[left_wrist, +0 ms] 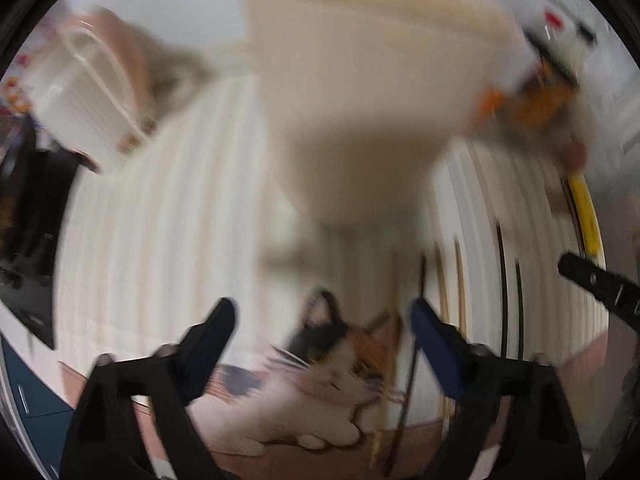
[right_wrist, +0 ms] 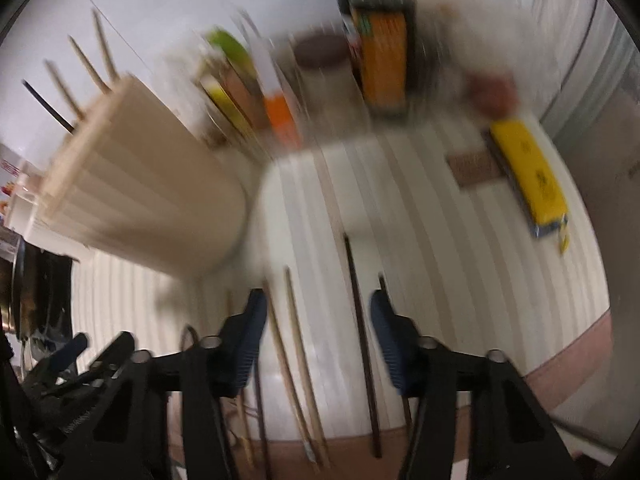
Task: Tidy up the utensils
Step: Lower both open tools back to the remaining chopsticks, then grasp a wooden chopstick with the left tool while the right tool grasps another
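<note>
Cream-striped matting (right_wrist: 420, 216) covers the bench, and on it lie loose chopsticks (right_wrist: 294, 360), some pale wood and some dark (right_wrist: 360, 336), running lengthwise toward the near edge. In the right wrist view the right tongs (right_wrist: 318, 320) hang over these sticks with the blue pads spread and nothing pinched; the pale pair and the long dark stick lie on the mat in the gap between the fingers. A ribbed beige holder (right_wrist: 140, 192) stands toward the mat's left side, several chopsticks (right_wrist: 76, 68) poking out of its top. Behind it, along the far edge, sit blurred packets, an orange box (right_wrist: 384, 64) and a brown-lidded jar (right_wrist: 320, 52); a yellow packet (right_wrist: 528, 176) lies near the right edge.

From the left wrist camera (badly smeared by motion) the left tongs (left_wrist: 322, 316) are spread wide and empty, the same beige holder (left_wrist: 360, 92) looming close above them. A cat picture (left_wrist: 332, 364) shows at the mat's near edge between the fingers, with thin sticks (left_wrist: 412, 372) just beside it. A white container (left_wrist: 80, 108) stands toward the far left corner. One black finger of the right tongs (left_wrist: 596, 284) enters at the right.
</note>
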A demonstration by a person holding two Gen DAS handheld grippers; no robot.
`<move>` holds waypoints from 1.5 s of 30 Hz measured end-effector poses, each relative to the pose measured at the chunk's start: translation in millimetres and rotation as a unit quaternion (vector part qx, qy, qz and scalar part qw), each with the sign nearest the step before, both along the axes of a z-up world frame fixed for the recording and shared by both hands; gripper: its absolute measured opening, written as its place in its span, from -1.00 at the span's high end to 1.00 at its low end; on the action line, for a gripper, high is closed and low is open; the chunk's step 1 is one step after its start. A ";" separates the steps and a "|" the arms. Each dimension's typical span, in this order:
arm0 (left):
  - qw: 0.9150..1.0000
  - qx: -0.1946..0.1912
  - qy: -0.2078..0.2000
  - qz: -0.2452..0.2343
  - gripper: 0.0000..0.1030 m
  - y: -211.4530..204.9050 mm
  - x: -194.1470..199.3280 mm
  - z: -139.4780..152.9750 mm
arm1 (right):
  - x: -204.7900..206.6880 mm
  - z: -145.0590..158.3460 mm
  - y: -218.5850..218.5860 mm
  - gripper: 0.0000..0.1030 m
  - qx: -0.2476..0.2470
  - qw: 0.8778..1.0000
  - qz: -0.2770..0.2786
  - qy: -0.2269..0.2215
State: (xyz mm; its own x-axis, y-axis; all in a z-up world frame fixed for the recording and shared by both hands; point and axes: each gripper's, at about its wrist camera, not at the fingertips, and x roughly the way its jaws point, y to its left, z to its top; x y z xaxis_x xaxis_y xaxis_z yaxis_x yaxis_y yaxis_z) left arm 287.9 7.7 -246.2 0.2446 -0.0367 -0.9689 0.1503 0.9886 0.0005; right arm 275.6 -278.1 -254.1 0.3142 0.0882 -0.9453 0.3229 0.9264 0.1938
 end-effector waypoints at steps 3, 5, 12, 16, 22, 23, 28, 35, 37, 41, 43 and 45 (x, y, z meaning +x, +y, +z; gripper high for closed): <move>0.999 -0.004 0.046 -0.025 -0.31 -13.1 -2.8 -32.7 | -6.8 -20.4 -5.9 0.38 0.003 1.000 -0.003 0.025; 0.997 -0.001 0.074 -0.037 0.04 -22.4 -4.4 -54.8 | -10.7 -32.1 -8.0 0.49 0.004 0.999 -0.003 0.038; 0.995 0.013 0.086 -0.054 0.90 -32.4 -5.1 -80.1 | -15.9 -61.9 -4.0 0.49 0.026 0.997 0.007 0.071; 0.996 0.017 0.079 -0.024 0.92 -7.0 -0.9 -80.5 | -15.3 -74.3 8.1 0.49 0.050 0.995 0.021 0.081; 0.996 0.019 0.083 0.024 0.91 41.2 4.2 -80.6 | -1.3 -94.5 39.6 0.49 0.057 0.992 0.054 0.100; 0.996 0.019 0.084 0.027 0.91 46.5 3.5 -80.9 | 0.3 -97.5 43.5 0.49 0.052 0.991 0.059 0.104; 0.996 0.021 0.080 0.029 0.90 59.7 -0.4 -80.8 | 2.3 -107.0 63.4 0.76 -0.006 0.987 0.094 0.129; 0.996 0.021 0.080 0.030 0.90 54.2 -3.2 -79.4 | 3.7 -105.9 61.6 0.86 -0.032 0.982 0.110 0.151; 0.996 0.020 0.082 0.037 0.91 49.4 1.4 -77.6 | 6.7 -105.5 64.8 0.86 -0.043 0.979 0.126 0.153; 0.993 0.003 0.090 0.081 0.91 61.9 10.8 -77.4 | 13.3 -106.1 66.2 0.86 -0.040 0.978 0.129 0.158; 0.992 0.001 0.100 0.079 0.91 64.4 14.4 -77.9 | 14.3 -106.1 61.6 0.86 -0.027 0.978 0.125 0.163; 0.991 0.010 0.114 0.064 0.85 63.7 16.8 -79.4 | 16.1 -107.3 56.9 0.86 -0.021 0.977 0.125 0.172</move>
State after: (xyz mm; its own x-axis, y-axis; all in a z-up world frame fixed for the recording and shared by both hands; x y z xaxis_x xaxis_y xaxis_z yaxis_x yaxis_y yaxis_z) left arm 304.8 71.4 -325.6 0.0198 0.0009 -0.9998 0.0222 0.9998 0.0013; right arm 291.7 -221.2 -361.4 -0.0499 0.0796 -0.9956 0.1255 0.9894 0.0728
